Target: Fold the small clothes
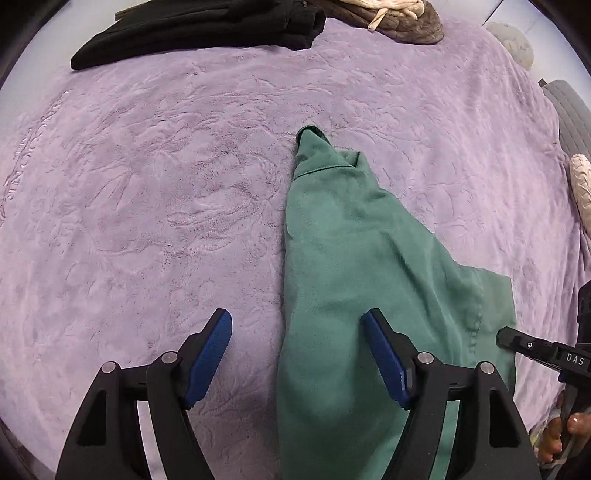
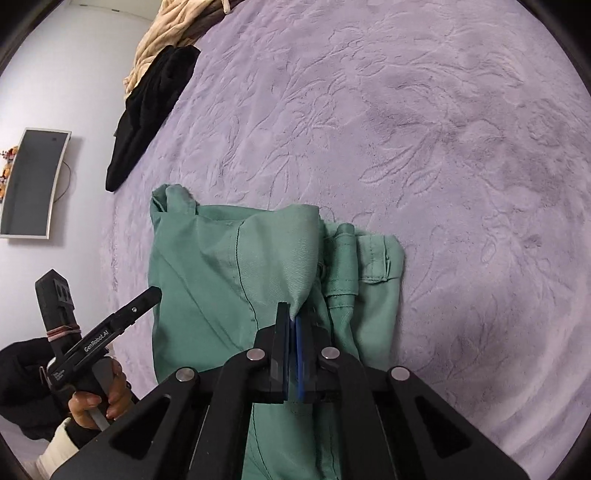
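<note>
A green garment (image 1: 354,266) lies on the purple bedspread (image 1: 155,192), partly folded lengthwise. My left gripper (image 1: 297,325) is open just above the garment's near-left edge, one finger over the bedspread and one over the cloth. In the right wrist view my right gripper (image 2: 293,314) is shut on a raised fold of the green garment (image 2: 229,273), near its waistband with a belt loop. The left gripper's finger (image 2: 142,299) shows at the garment's left edge. The right gripper's tip (image 1: 517,341) shows at the garment's right edge.
A black garment (image 1: 192,29) and a beige and grey pile (image 1: 399,18) lie at the far edge of the bed. Pillows (image 1: 570,110) lie at the right. A wall screen (image 2: 33,184) hangs left in the right wrist view.
</note>
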`<state>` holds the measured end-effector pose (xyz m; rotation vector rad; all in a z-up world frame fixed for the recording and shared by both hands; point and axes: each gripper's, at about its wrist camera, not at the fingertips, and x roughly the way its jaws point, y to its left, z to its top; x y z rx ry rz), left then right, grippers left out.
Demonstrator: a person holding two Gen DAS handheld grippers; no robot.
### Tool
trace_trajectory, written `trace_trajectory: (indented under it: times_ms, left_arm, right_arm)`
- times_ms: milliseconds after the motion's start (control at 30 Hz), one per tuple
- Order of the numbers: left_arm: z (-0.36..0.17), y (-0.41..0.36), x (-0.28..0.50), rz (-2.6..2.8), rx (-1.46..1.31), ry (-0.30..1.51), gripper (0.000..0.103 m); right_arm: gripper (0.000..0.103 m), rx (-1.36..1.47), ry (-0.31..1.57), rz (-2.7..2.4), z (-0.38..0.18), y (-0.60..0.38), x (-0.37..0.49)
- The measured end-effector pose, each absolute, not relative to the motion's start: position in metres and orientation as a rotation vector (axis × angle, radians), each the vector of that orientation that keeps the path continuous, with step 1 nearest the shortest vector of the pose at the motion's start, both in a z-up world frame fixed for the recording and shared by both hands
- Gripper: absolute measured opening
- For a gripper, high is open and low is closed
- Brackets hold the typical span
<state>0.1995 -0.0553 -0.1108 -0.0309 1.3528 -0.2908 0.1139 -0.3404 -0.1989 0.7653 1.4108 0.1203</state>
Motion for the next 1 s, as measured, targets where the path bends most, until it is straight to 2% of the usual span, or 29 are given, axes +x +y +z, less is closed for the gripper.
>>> trace_trajectory:
  times_ms: [100, 167, 233, 267, 300, 333, 500, 600, 633, 700, 767, 833, 900, 1000]
  left_arm:
    - [-0.11, -0.057, 0.198, -0.294, -0.028, 1.352, 0.075]
    - [-0.109, -0.054, 0.199, -0.298, -0.035, 1.357, 0.075]
    - [-0.111, -0.055, 0.199, -0.297, -0.033, 1.361, 0.075]
    - [-0.111, -0.053, 0.198, -0.297, -0.034, 1.363, 0.075]
    - [-0.112, -0.052, 0.198, -0.294, -0.036, 1.365, 0.075]
    - [-0.112, -0.053, 0.199, -0.289, -0.039, 1.369, 0.075]
    - [-0.1, -0.063, 0.191, -0.326, 0.006, 1.33, 0.075]
    - [-0.11, -0.076, 0.186, -0.352, 0.044, 1.336, 0.075]
    - [-0.116, -0.08, 0.186, -0.354, 0.048, 1.341, 0.076]
    - [-0.124, -0.086, 0.187, -0.345, 0.076, 1.333, 0.088]
    - [-0.127, -0.083, 0.189, -0.341, 0.083, 1.338, 0.09]
    - [-0.123, -0.078, 0.189, -0.343, 0.079, 1.357, 0.09]
    - [-0.113, -0.073, 0.183, -0.336, 0.123, 1.357, 0.09]
    - [-0.099, -0.061, 0.166, -0.364, 0.119, 1.383, 0.09]
  right_arm:
    - [0.008, 0.853, 1.408, 0.144, -0.205, -0.351, 0.108]
    - [0.016, 0.907, 1.406, 0.145, -0.207, -0.362, 0.101]
    - [0.018, 0.955, 1.402, 0.183, -0.214, -0.36, 0.103]
    - [0.018, 0.957, 1.416, 0.199, -0.218, -0.356, 0.106]
    - [0.009, 0.935, 1.436, 0.202, -0.222, -0.35, 0.11]
    - [0.006, 0.907, 1.441, 0.197, -0.221, -0.343, 0.115]
    - [0.002, 0.673, 1.357, 0.181, -0.172, -0.337, 0.117]
    - [0.002, 0.643, 1.421, 0.087, -0.199, -0.355, 0.115]
    - [0.002, 0.662, 1.449, 0.068, -0.215, -0.36, 0.115]
    - [0.001, 0.682, 1.472, 0.06, -0.234, -0.363, 0.115]
    - [0.002, 0.687, 1.461, 0.065, -0.232, -0.363, 0.115]
    - [0.008, 0.707, 1.459, 0.083, -0.224, -0.364, 0.112]
    - [0.024, 0.687, 1.472, 0.077, -0.211, -0.367, 0.105]
    - [0.026, 0.685, 1.465, 0.12, -0.187, -0.365, 0.088]
